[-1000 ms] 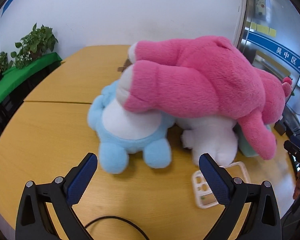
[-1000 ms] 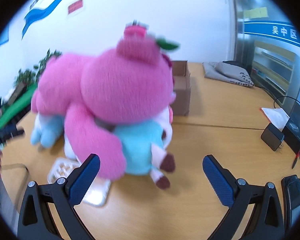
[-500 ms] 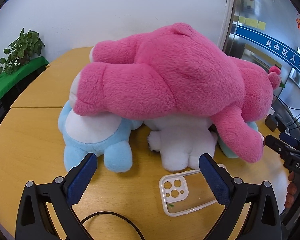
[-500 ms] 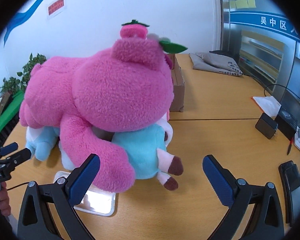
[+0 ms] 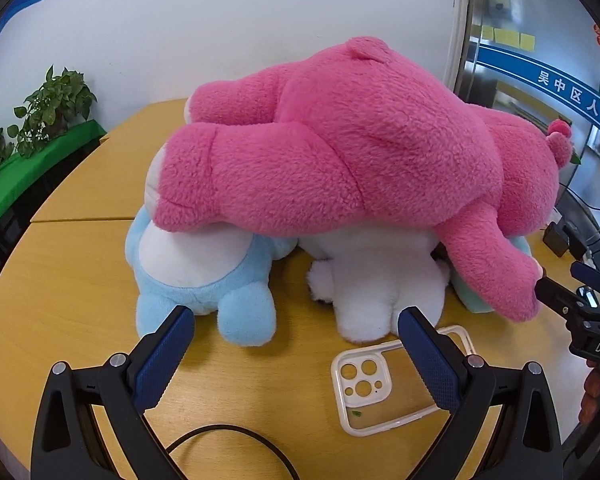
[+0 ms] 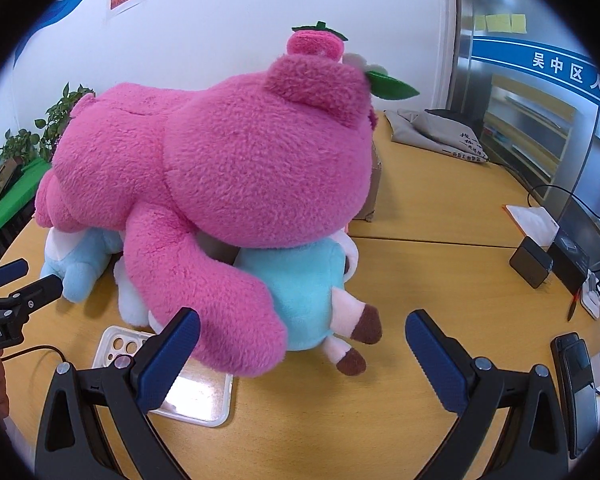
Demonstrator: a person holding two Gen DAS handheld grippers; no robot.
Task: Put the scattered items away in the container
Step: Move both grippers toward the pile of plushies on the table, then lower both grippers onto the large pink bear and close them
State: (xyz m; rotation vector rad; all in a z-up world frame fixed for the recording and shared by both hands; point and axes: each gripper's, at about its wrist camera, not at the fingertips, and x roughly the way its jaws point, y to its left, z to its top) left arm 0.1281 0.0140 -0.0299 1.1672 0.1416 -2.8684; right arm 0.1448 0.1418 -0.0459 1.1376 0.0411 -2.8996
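A big pink plush bear (image 5: 360, 148) lies across a pile of toys: a light blue plush (image 5: 204, 280), a white plush (image 5: 380, 280) and a teal plush with brown hooves (image 6: 304, 296). A clear phone case (image 5: 384, 384) lies flat on the table in front of the pile; it also shows in the right wrist view (image 6: 196, 392). My left gripper (image 5: 294, 344) is open and empty, just short of the blue and white plush. My right gripper (image 6: 302, 348) is open and empty, its left finger over the phone case, near the bear's arm (image 6: 204, 308).
A cardboard box (image 6: 374, 188) stands behind the pile, mostly hidden. A grey cloth bag (image 6: 436, 132), a notepad (image 6: 532, 216), a black charger (image 6: 530, 266) and a phone (image 6: 576, 384) lie on the right of the wooden table (image 6: 440, 280). A black cable (image 5: 228, 440) lies near me. Plants (image 5: 52, 108) stand at left.
Both grippers have drawn back and risen a little from the pile, so the phone case now shows fully. The toys have not moved. Both grippers stay open.
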